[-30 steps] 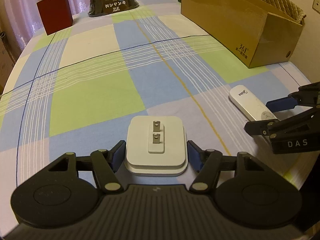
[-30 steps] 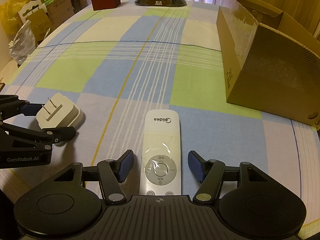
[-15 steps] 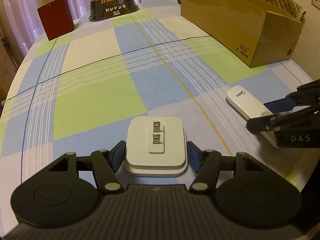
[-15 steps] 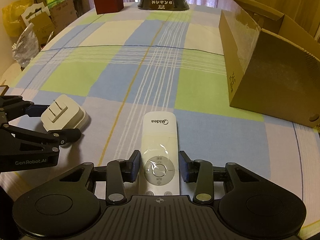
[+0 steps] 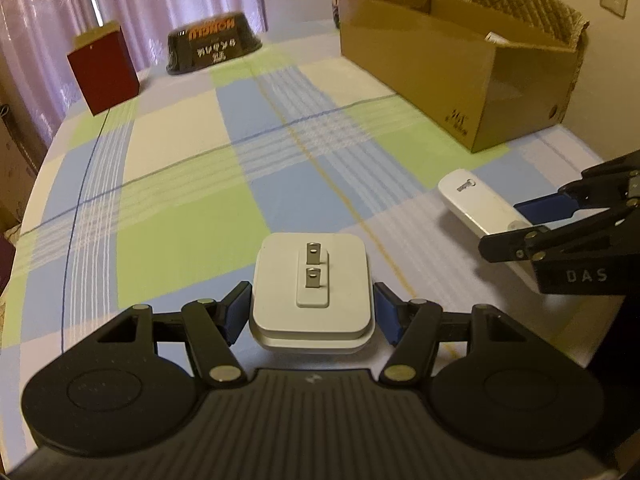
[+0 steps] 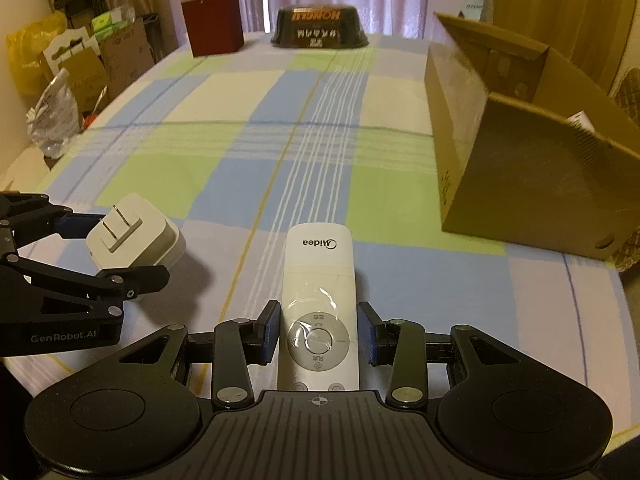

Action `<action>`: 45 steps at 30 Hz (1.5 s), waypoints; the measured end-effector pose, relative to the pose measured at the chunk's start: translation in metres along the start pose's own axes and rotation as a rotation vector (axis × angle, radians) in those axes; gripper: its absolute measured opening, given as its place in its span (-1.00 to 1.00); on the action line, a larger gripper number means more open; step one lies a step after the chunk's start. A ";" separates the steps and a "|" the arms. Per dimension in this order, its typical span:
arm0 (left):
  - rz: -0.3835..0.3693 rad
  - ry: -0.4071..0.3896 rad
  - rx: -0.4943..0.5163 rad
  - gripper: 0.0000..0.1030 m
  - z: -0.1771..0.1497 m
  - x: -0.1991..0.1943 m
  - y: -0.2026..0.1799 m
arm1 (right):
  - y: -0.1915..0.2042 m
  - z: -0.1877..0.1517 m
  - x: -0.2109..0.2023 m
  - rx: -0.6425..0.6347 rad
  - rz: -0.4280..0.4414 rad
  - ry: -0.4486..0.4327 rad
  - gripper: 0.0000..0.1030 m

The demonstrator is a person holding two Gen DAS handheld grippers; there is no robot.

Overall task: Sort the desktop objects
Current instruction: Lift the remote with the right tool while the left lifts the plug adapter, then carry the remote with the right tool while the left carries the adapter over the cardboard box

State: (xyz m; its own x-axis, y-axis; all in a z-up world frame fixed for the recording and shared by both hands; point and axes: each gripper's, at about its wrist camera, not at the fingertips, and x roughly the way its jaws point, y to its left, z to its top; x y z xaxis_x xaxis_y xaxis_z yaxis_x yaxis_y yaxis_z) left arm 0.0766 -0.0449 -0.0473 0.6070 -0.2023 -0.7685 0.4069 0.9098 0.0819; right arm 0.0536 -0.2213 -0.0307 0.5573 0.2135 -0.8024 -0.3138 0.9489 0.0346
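One white square two-prong plug adapter [image 5: 311, 292] is sitting prongs-up between the blue pads of the left gripper [image 5: 311, 311], both pads pressing its sides, so the left is gripping it; a shadow underneath suggests it is hanging just clear of the checked blue-green-white tablecloth [image 5: 192, 184]. One white slim Midea remote control [image 6: 318, 312] is lying lengthwise in the right gripper [image 6: 319, 334], logo end pointing away, both blue pads closing on its sides at the button ring, so the right is clamping it; whether it is touching the cloth I cannot tell. The two grippers are working side by side, the adapter to the left of the remote, near but apart. One open brown cardboard box [image 6: 520, 152] is standing on the cloth's right side, beyond the remote, with something pale showing inside it. At the far end of the table, one dark red box [image 6: 213, 26] and one black bowl-shaped container with orange lettering [image 6: 318, 28] are standing near each other, well apart from both grippers.
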 end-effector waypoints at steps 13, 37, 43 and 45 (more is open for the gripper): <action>0.007 -0.050 0.021 0.16 0.009 -0.039 -0.015 | -0.002 0.002 -0.041 0.054 -0.007 -0.095 -0.24; -0.128 -0.254 0.139 0.16 0.143 -0.045 -0.086 | -0.119 0.079 -0.112 0.162 -0.166 -0.299 -0.24; -0.171 -0.310 0.182 0.16 0.202 -0.029 -0.113 | -0.157 0.113 -0.107 0.176 -0.193 -0.322 -0.24; -0.183 -0.321 0.191 0.16 0.219 -0.021 -0.121 | -0.170 0.120 -0.101 0.182 -0.197 -0.318 -0.24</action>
State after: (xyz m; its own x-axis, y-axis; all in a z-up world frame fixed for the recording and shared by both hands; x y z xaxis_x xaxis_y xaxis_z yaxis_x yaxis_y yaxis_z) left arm 0.1642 -0.2297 0.0977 0.6823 -0.4850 -0.5471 0.6293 0.7705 0.1017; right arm 0.1430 -0.3761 0.1162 0.8116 0.0582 -0.5813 -0.0527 0.9983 0.0264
